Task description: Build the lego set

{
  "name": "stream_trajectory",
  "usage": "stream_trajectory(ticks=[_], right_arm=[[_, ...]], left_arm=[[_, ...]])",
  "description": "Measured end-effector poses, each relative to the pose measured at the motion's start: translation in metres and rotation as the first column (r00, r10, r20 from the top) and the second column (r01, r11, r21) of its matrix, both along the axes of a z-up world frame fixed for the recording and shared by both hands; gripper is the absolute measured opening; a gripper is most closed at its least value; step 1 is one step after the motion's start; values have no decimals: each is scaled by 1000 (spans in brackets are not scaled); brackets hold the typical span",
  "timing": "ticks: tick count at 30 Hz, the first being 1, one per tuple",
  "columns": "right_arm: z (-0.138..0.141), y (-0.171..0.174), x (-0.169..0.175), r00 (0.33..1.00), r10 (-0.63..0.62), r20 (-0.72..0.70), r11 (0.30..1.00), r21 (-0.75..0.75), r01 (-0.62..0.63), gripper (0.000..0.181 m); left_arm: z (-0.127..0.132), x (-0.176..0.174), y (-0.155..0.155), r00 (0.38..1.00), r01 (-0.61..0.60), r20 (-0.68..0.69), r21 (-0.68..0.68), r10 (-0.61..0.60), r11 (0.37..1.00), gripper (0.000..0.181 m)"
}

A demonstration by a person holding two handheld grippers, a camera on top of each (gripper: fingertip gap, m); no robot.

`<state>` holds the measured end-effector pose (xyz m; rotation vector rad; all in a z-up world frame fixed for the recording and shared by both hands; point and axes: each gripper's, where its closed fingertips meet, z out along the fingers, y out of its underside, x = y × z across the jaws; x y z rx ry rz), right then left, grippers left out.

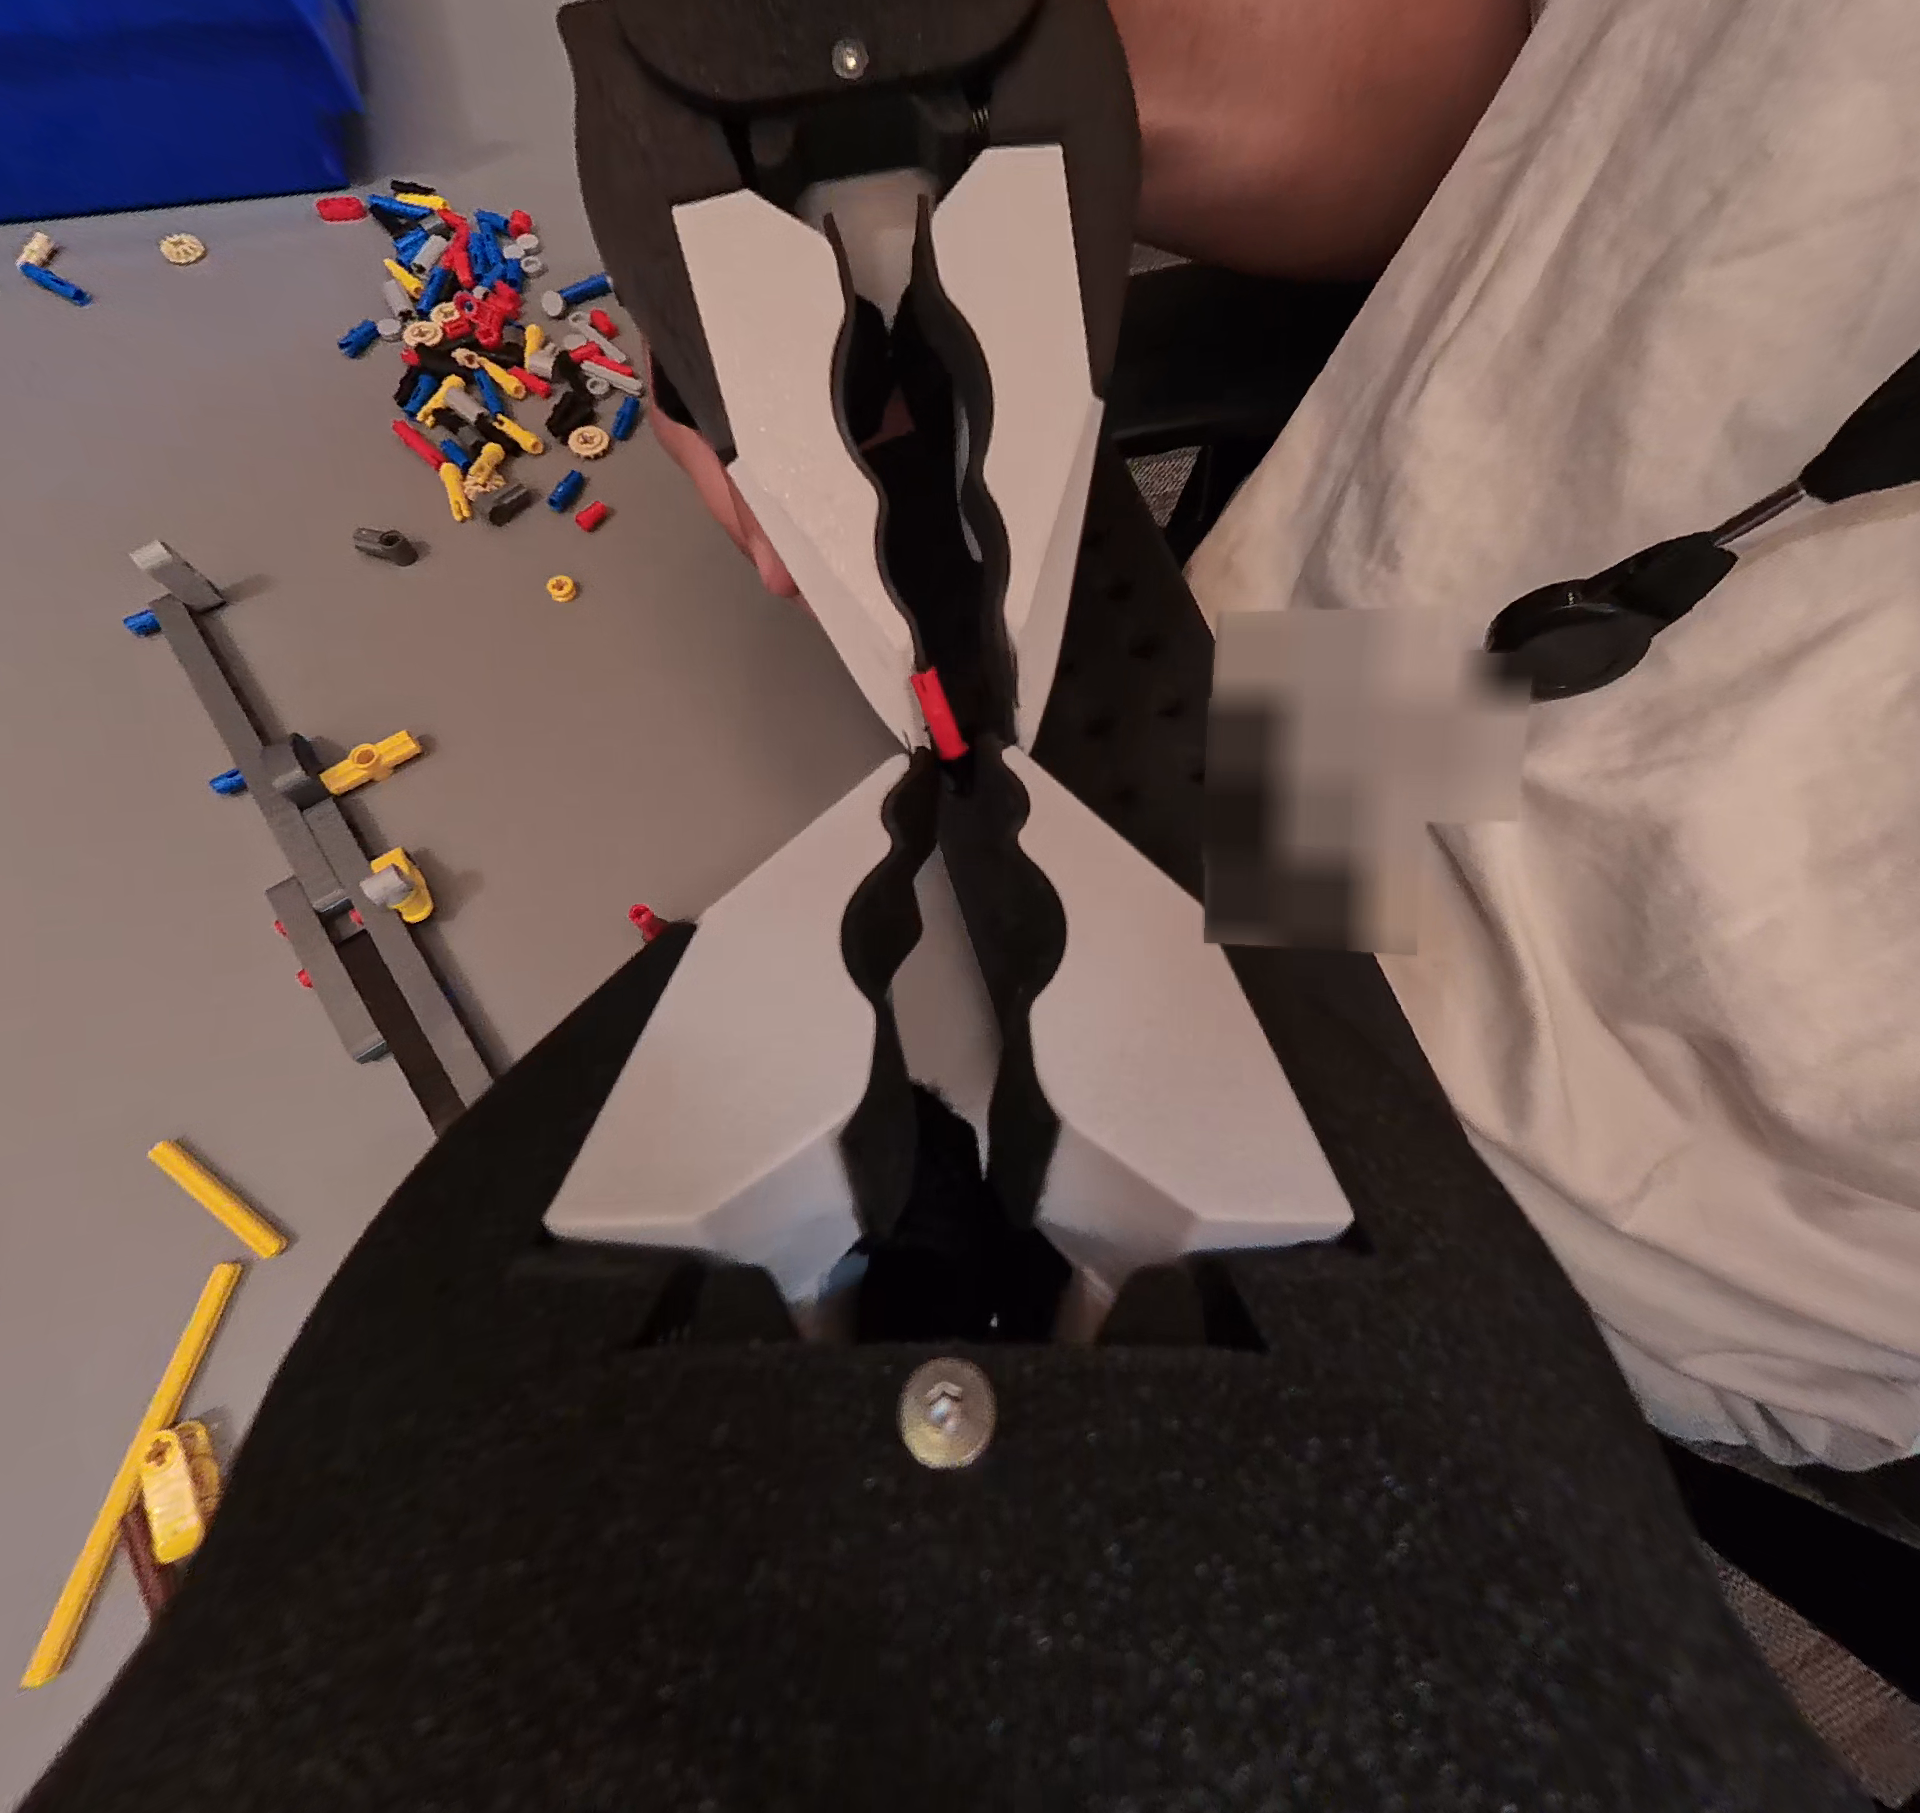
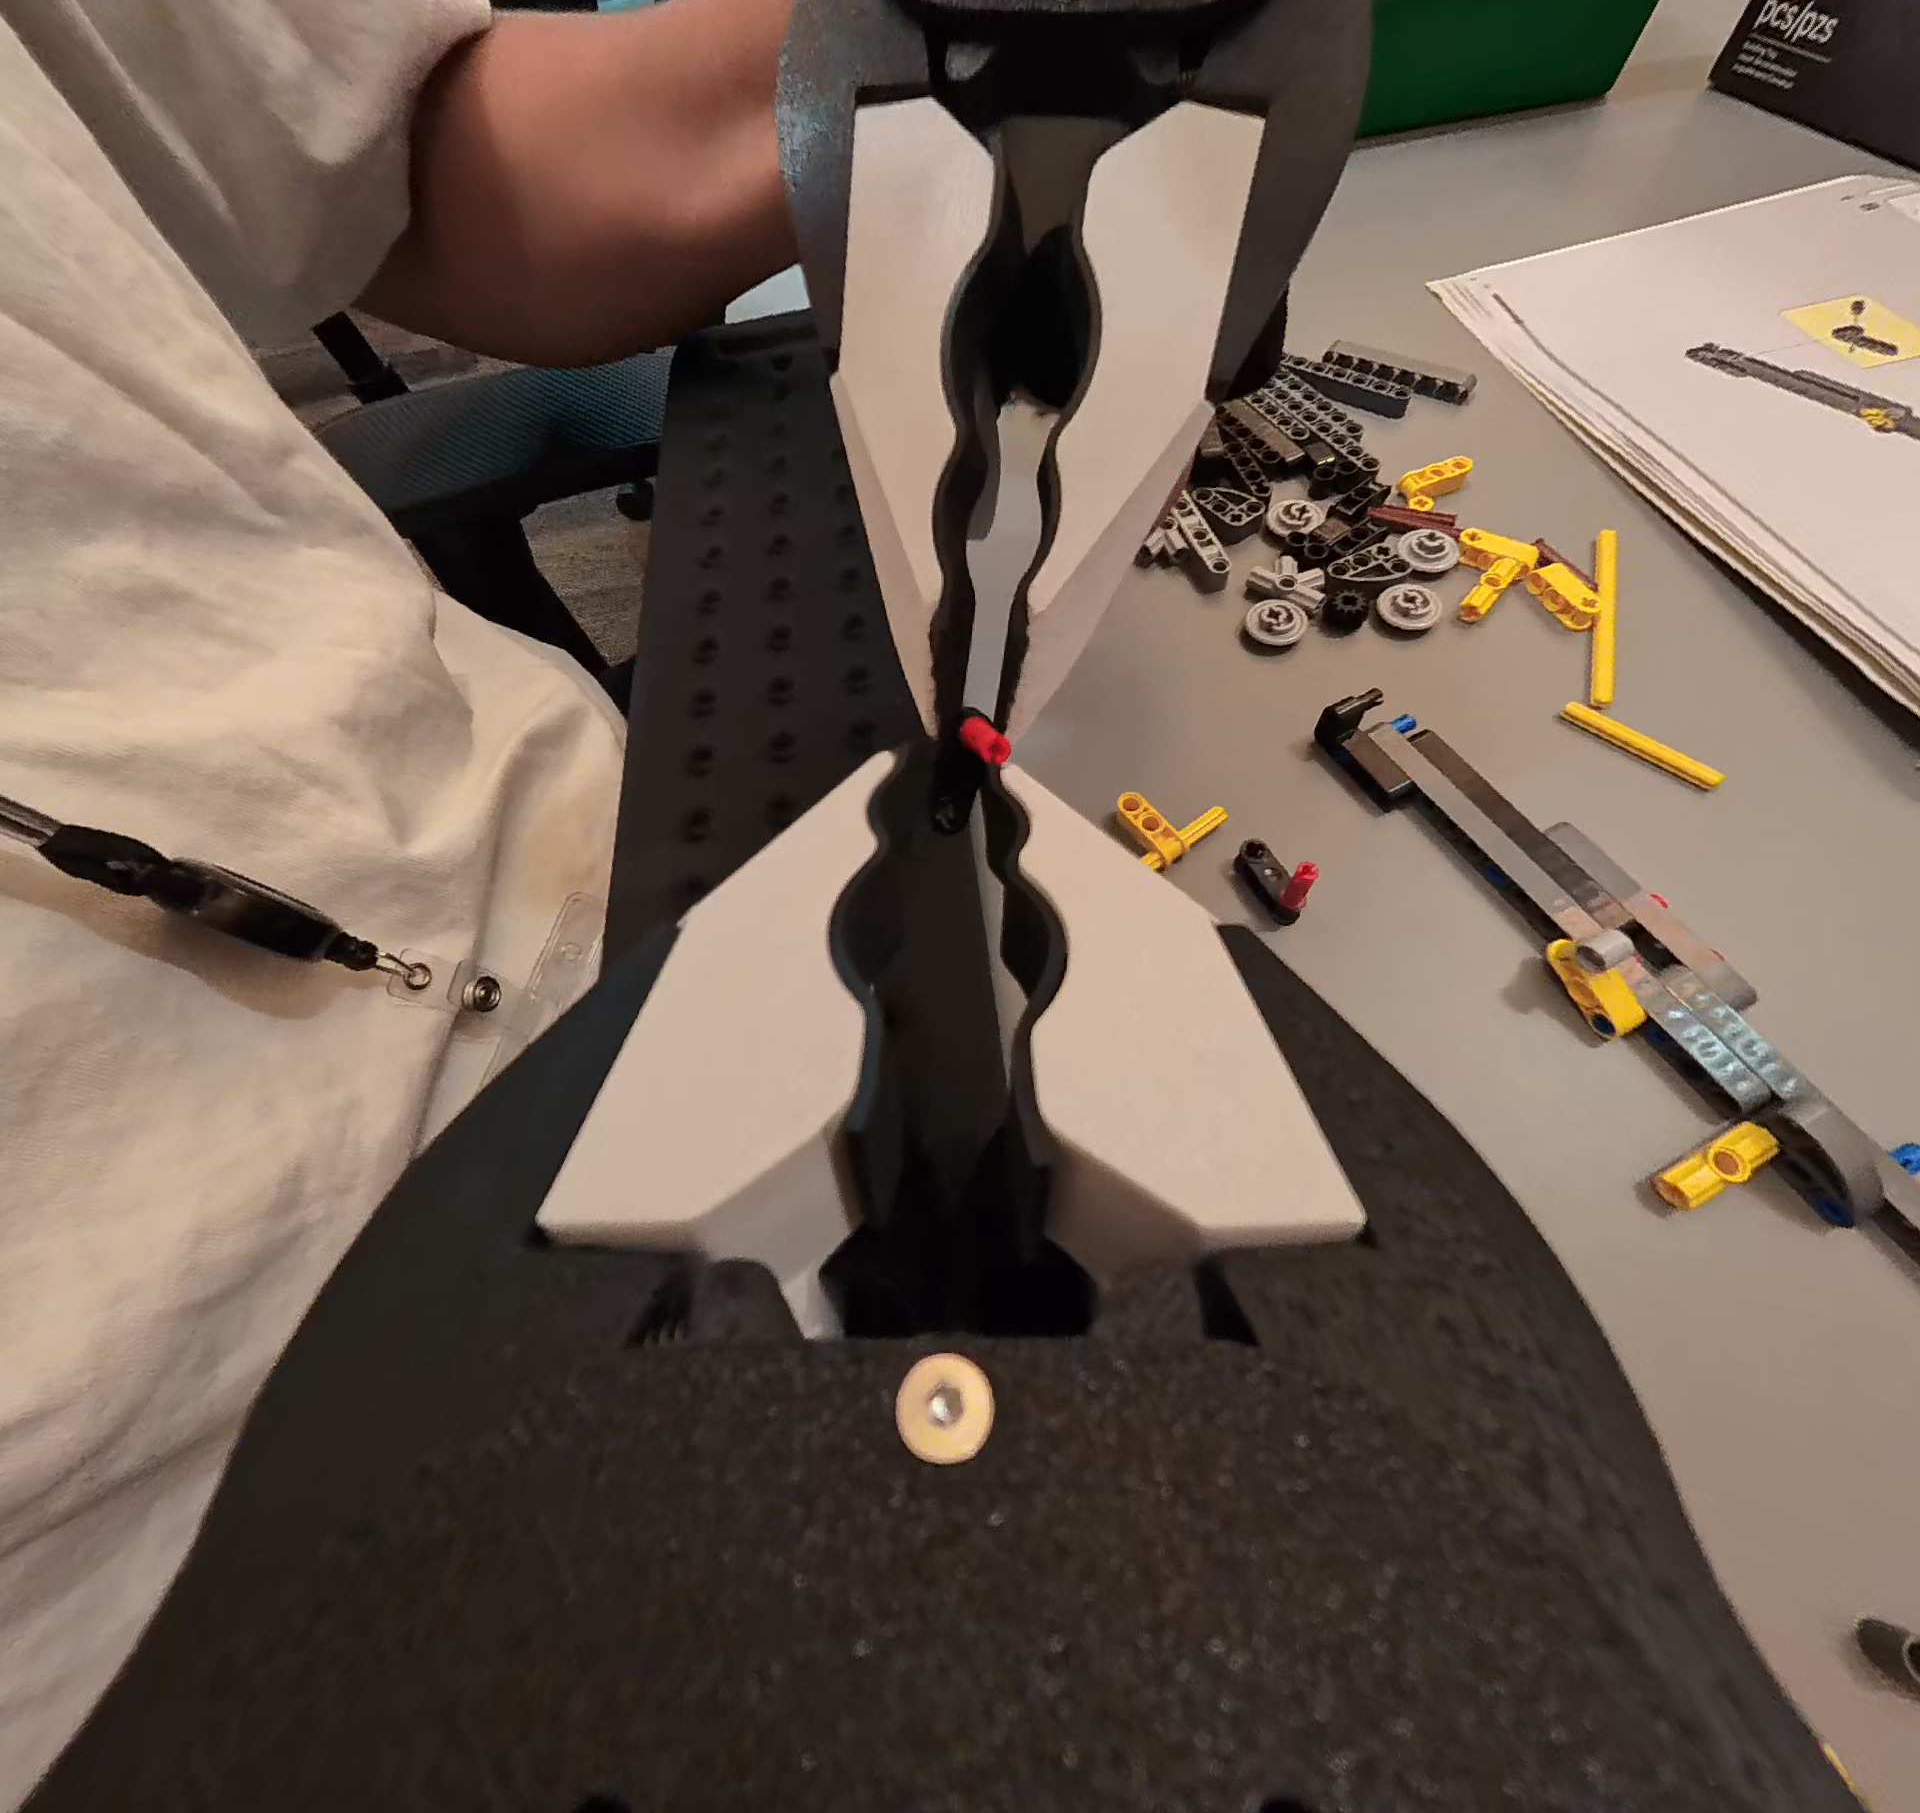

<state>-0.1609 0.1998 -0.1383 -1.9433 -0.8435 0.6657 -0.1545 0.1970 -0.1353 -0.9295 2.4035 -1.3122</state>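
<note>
My two grippers meet tip to tip above the table's near edge. In the left wrist view my left gripper [image 1: 940,771] comes up from below and the right gripper [image 1: 961,724] down from above, with a small red pin [image 1: 940,714] between the tips. In the right wrist view my right gripper [image 2: 951,776] is shut on a small black connector [image 2: 948,799]. The left gripper [image 2: 977,714] opposite is shut on the red pin [image 2: 983,737], which touches the connector's end. The partly built grey beam assembly [image 1: 312,849] lies on the table and also shows in the right wrist view [image 2: 1621,932].
A pile of small coloured pins [image 1: 488,350], yellow axles [image 1: 213,1197] and a blue bin [image 1: 156,49] lie to one side. A pile of black beams and grey gears [image 2: 1340,506], the open instruction booklet [image 2: 1714,392] and another black connector with a red pin [image 2: 1273,875] lie to the other. A person in a white shirt sits close behind. Only a small space, under 4 cm, lies between the two pairs of fingers. The partly built grey beam assembly [image 1: 312,849] is about 15 centimeters from both grippers' fingertips. It is also in sight in the right wrist view [image 2: 1723,1031].
</note>
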Motion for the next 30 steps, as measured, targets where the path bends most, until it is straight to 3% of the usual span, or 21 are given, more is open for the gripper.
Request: stream_trajectory(ticks=[21,25,30], right_arm=[[-12,2,1,994,3,110,1000,11,-5,9],[-17,5,4,976,-39,213,999,35,32,8],[-28,8,11,972,-93,215,995,-9,98,12]], left_arm=[[-6,1,-1,999,-23,34,61,21,998,4],[-12,2,3,990,-80,132,221,51,972,5],[-22,1,11,960,-183,275,476,52,860,5]])
